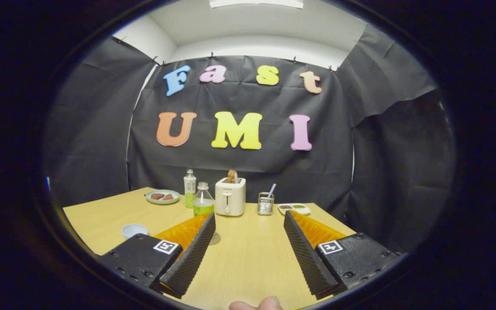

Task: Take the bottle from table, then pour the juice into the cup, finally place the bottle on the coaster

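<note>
My gripper (249, 214) is open above the wooden table (248, 258), with nothing between its fingers. Just beyond the left fingertip stands a short clear bottle (203, 200) with green juice in its lower part; the fingertip hides its base. A taller, slimmer bottle (190, 187) with green liquid stands a little behind it to the left. A round coaster (215, 238) lies flat beside the left finger, partly hidden by it. A small white cup (134, 230) sits on the table left of the left finger.
A white toaster (230, 196) with bread in it stands beyond the fingers, right of the bottles. A plate (162, 196) with food is at the back left. A wire holder (265, 203) and a small tray (294, 209) stand at the back right. A person's fingertip (256, 305) shows behind the gripper.
</note>
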